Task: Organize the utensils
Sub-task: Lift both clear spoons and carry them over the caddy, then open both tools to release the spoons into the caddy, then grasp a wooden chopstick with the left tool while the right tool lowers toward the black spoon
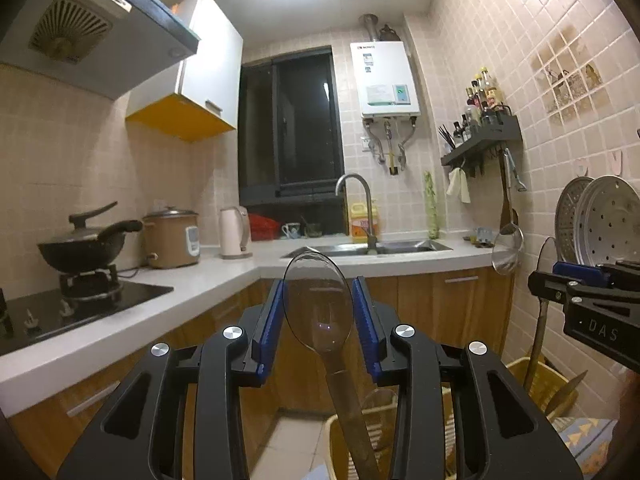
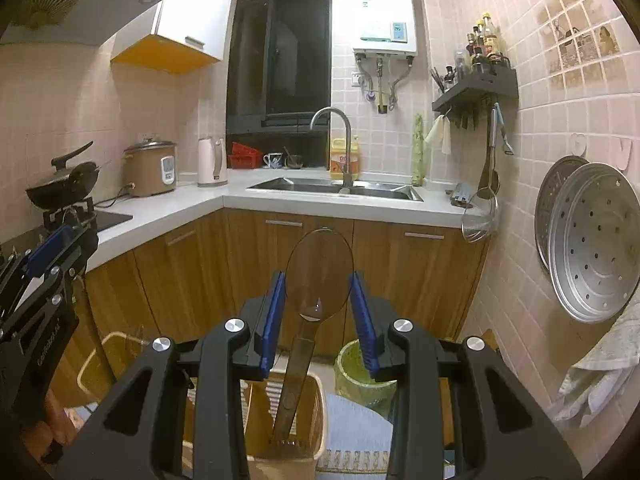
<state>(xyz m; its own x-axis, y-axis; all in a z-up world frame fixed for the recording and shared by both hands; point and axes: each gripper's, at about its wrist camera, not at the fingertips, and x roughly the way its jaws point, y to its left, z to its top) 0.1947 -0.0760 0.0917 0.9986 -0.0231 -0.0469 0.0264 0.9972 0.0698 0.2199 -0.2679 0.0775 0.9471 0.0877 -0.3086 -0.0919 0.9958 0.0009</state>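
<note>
Each gripper clamps a clear plastic spoon by the bowl between blue pads: the left gripper (image 1: 318,312) holds one clear brown-handled spoon (image 1: 320,304), the right gripper (image 2: 318,312) another spoon (image 2: 318,276), its handle reaching down into the beige slatted plastic basket (image 2: 316,404).

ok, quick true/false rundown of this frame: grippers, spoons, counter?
1. The left hand-held gripper clasps a clear spoon by its bowl. True.
2. The right hand-held gripper is empty. False: its pads clasp a second clear spoon.
3. A wok sits on the stove. True.
4. The kettle stands right of the sink. False: it is to the left.
5. The second clear spoon's handle reaches down into a basket. True.
</note>
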